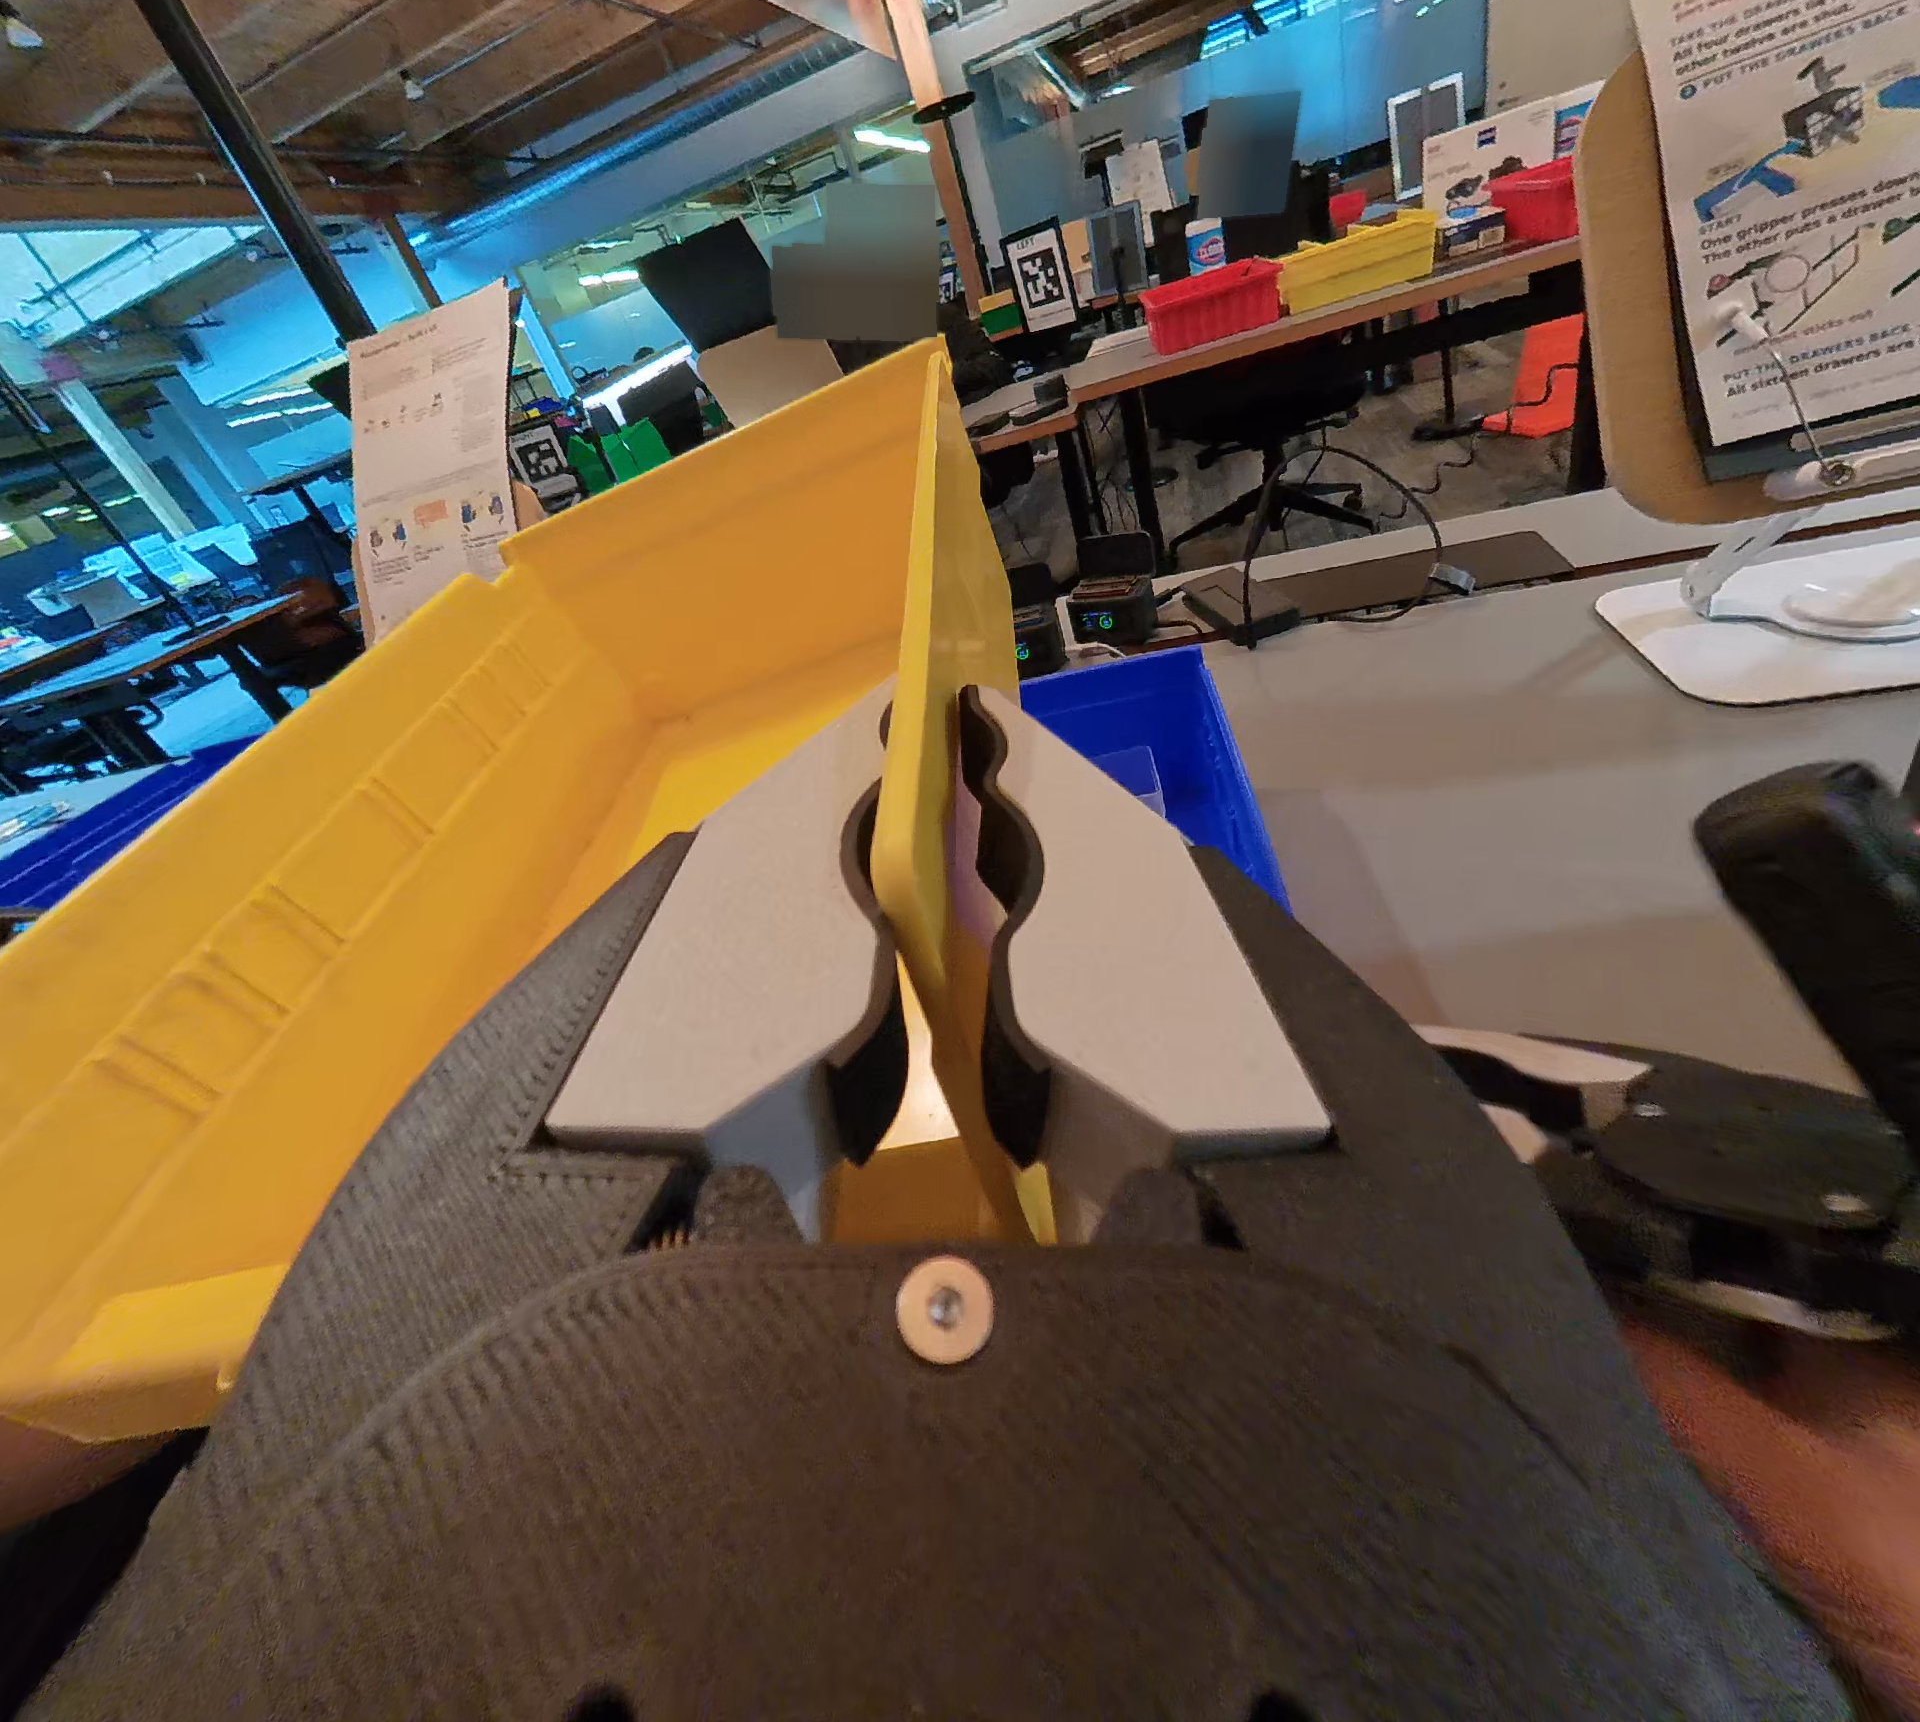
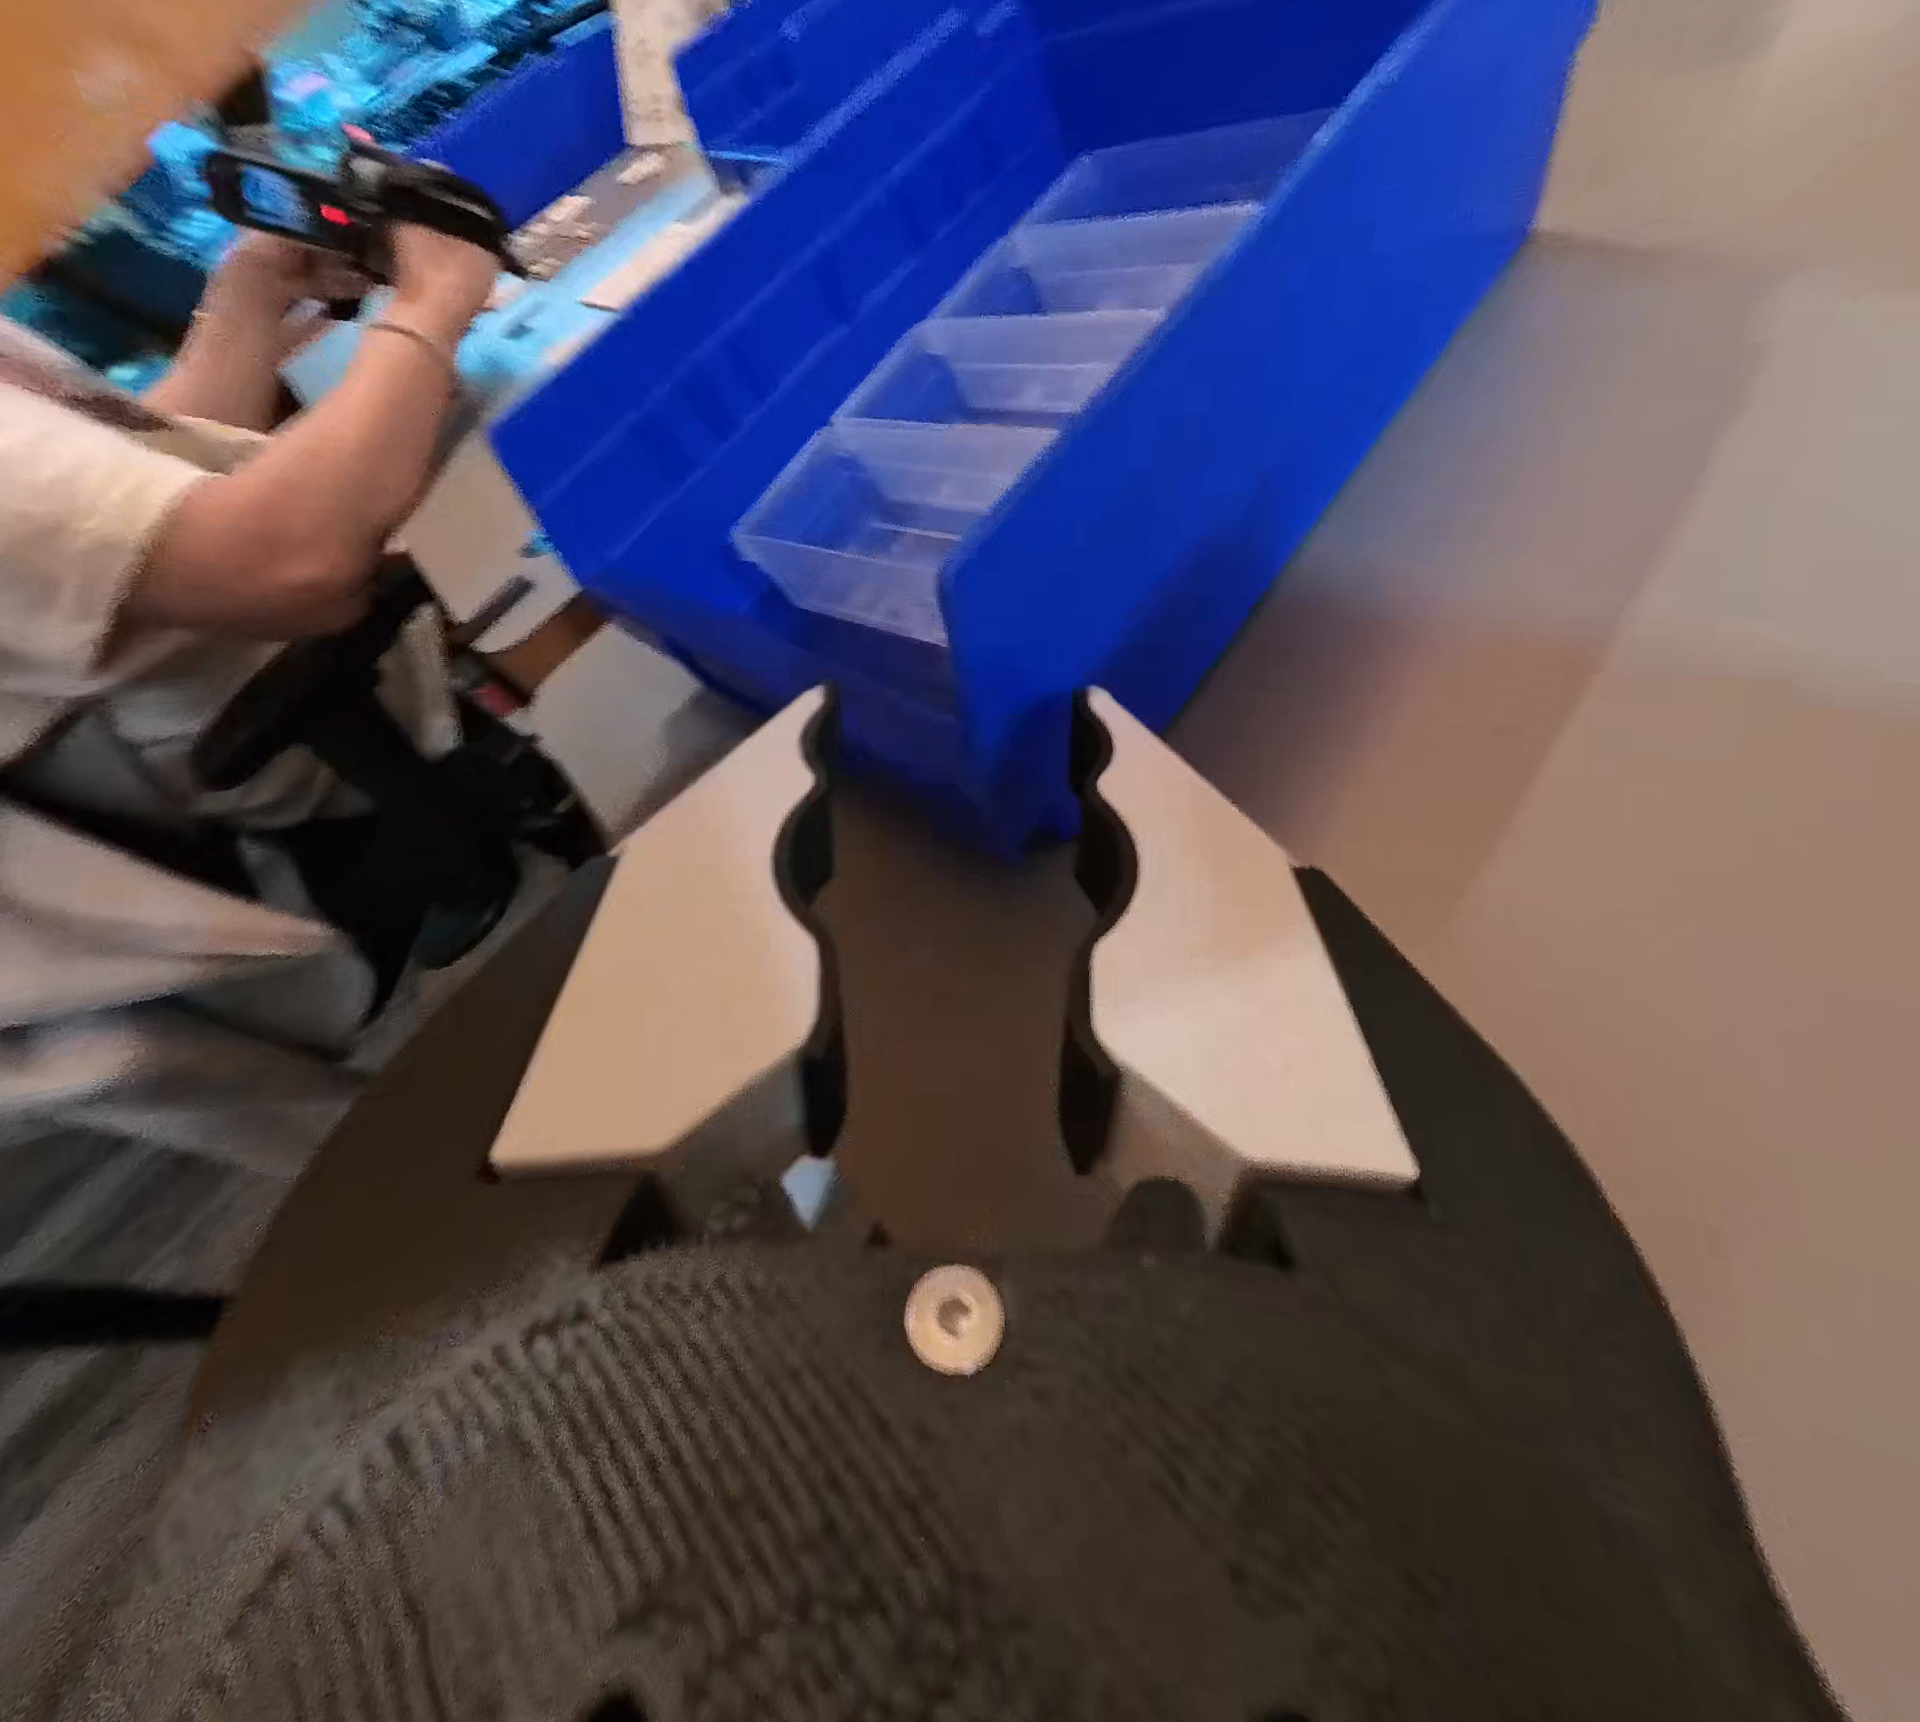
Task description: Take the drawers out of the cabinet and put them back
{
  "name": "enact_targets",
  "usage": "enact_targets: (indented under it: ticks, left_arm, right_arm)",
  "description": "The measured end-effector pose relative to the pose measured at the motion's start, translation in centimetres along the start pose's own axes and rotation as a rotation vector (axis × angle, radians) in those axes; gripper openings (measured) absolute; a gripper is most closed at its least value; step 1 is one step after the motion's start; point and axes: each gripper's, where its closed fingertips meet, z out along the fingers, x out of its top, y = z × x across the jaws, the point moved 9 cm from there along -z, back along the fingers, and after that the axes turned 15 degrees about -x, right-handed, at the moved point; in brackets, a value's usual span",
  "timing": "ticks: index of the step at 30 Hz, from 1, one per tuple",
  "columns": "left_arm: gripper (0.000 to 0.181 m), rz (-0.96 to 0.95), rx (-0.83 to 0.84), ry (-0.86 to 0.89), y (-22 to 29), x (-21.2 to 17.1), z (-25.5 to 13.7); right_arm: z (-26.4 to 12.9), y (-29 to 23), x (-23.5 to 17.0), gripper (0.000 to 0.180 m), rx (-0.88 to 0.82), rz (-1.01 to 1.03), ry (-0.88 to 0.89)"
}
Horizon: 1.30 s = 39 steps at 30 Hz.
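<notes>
My left gripper (image 1: pixel 930 716) is shut on the right side wall of a large yellow bin (image 1: pixel 436 799) and holds it tilted above the table. The bin looks empty inside. Behind it stands a blue bin (image 1: pixel 1164 727). In the right wrist view my right gripper (image 2: pixel 951 716) is open and empty, with its tips close to the near corner of the blue bin (image 2: pixel 1226 446). Several clear plastic drawers (image 2: pixel 935 477) lie in a row inside that blue bin. No cabinet shows in either view. The right gripper also shows blurred at the right edge of the left wrist view (image 1: pixel 1766 1132).
A grey table (image 2: pixel 1662 633) spreads to the right of the blue bin. More blue bins (image 2: pixel 894 10) stand behind it. A person with another gripper (image 2: pixel 343 202) sits at the left. A stand with an instruction sheet (image 1: pixel 1787 145) stands at the table's right.
</notes>
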Motion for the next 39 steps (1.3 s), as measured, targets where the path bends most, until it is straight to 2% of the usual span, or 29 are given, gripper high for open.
enact_targets:
  ticks: [2, 4, 6, 9, 12, 16, 22, 25, 28, 30, 32, 35, 39]
  left_arm:
    - [0.002, 0.009, -0.007, 0.003, 0.3, 0.4, -0.2]
    - [0.001, 0.015, -0.024, 0.016, 0.9, 1.2, -0.5]
    - [0.001, 0.019, -0.052, 0.039, 1.8, 2.3, -0.8]
    - [0.001, 0.04, -0.114, 0.082, 4.2, 4.3, -1.4]
    - [0.0, 0.056, -0.215, 0.136, 7.4, 7.1, -1.9]
    - [0.001, 0.086, -0.406, 0.223, 13.2, 11.5, -2.5]
    - [0.001, 0.103, -0.75, 0.373, 25.1, 18.8, -2.9]
    - [0.001, 0.132, -0.921, 0.42, 33.0, 21.9, -2.7]
    - [0.001, 0.159, -1.071, 0.427, 41.4, 23.8, -2.1]
    - [0.001, 0.171, -1.157, 0.415, 46.8, 24.1, -1.5]
    - [0.002, 0.151, -1.218, 0.39, 51.9, 23.6, -0.3]
    - [0.001, 0.083, -1.252, 0.334, 58.2, 21.4, 2.5]
    - [0.002, 0.136, -1.226, 0.234, 64.7, 17.0, 6.4]
  right_arm:
    - [-2.0, 0.1, 1.2, 0.055, 0.088, 0.009, 0.032]
    - [-4.7, 0.2, 2.9, 0.058, 0.153, -0.016, 0.073]
    - [-8.1, 0.2, 4.7, 0.051, 0.222, -0.05, 0.083]
    - [-14.8, 0.6, 7.5, 0.055, 0.36, -0.074, 0.061]
    - [-21.9, 3.2, 10.1, 0.059, 0.362, -0.184, 0.155]
    - [-30.3, 9.8, 12.5, 0.065, 0.205, -0.258, 0.341]
    - [-42.5, 25.1, 13.5, 0.071, -0.121, -0.109, 0.557]
    - [-48.6, 35.2, 11.8, 0.074, -0.438, -0.051, 0.56]
    - [-53.8, 43.8, 7.2, 0.073, -0.751, 0.042, 0.516]
    - [-56.3, 46.9, 3.5, 0.067, -0.833, 0.134, 0.579]
    - [-57.9, 48.9, 1.3, 0.067, -0.822, 0.244, 0.673]
    - [-59.5, 50.8, 0.4, 0.067, -0.732, 0.39, 0.714]
    - [-59.6, 51.8, -0.6, 0.069, -0.774, 0.398, 0.701]
